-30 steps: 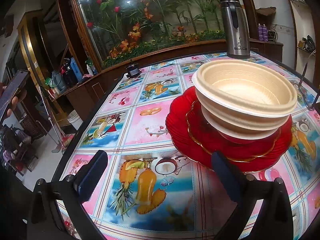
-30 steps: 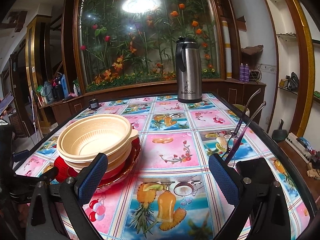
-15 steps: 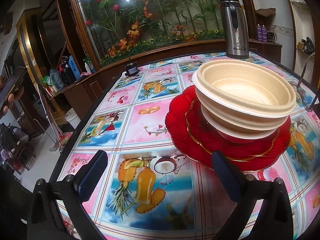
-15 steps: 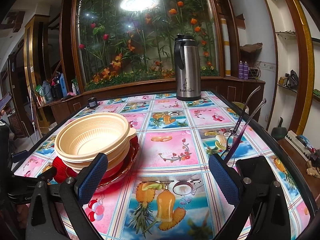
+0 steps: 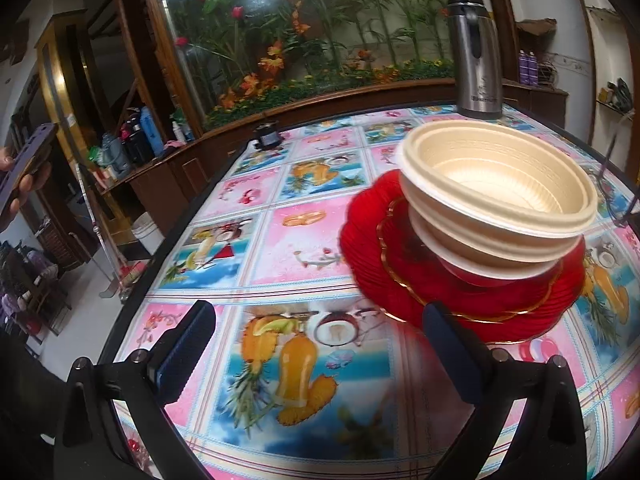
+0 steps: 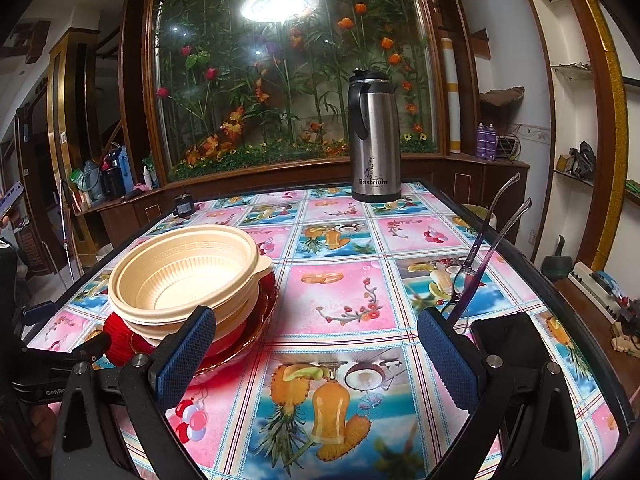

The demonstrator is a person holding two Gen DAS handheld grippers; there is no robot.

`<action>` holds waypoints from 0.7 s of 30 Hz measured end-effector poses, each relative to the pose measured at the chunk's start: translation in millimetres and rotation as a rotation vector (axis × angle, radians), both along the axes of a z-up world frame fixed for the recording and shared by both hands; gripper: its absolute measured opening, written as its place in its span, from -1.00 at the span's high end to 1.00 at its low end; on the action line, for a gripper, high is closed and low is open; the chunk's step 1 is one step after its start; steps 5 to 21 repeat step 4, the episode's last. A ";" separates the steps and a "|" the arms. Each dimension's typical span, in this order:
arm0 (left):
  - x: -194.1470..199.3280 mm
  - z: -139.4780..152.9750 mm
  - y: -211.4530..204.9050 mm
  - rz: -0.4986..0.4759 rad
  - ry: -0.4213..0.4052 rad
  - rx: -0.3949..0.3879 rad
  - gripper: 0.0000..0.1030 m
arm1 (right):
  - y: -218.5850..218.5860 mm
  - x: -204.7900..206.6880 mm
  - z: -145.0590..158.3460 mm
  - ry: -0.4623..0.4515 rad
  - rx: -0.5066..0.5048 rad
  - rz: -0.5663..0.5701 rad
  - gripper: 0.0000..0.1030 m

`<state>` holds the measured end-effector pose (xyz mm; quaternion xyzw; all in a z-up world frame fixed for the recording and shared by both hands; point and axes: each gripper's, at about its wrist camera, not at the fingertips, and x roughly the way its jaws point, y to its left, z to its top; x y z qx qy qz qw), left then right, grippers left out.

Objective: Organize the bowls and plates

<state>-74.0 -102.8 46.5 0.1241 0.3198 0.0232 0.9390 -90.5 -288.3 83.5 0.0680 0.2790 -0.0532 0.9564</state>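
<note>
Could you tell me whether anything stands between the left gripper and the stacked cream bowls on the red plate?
Nothing visible does: the open left gripper faces the cream plastic bowls on the red scalloped plate across bare tablecloth.

Two bowls point(image 5: 496, 192) (nested), one red plate point(image 5: 372, 248), one flask point(image 6: 374, 136)

My left gripper point(image 5: 316, 344) hung low over the near edge, jaws spread wide and holding nothing, its blue pads point(image 5: 182, 350) angled outward. My right gripper point(image 6: 316, 350) sat level in much the same pose, jaws fully apart and empty, textured pads point(image 6: 448, 356) facing each other. From the right wrist view, the left gripper's black frame showed at the far left.
</note>
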 end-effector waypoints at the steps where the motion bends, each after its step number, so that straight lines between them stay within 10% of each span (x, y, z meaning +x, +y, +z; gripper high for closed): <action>1: 1.0 -0.4 1.5 0.003 0.004 -0.005 -1.00 | 0.2 -0.2 0.1 0.000 -0.001 -0.001 -0.98; 21: 3.0 -0.4 4.8 -0.003 0.020 -0.030 -1.00 | 0.4 0.3 0.1 0.001 -0.001 0.000 -0.98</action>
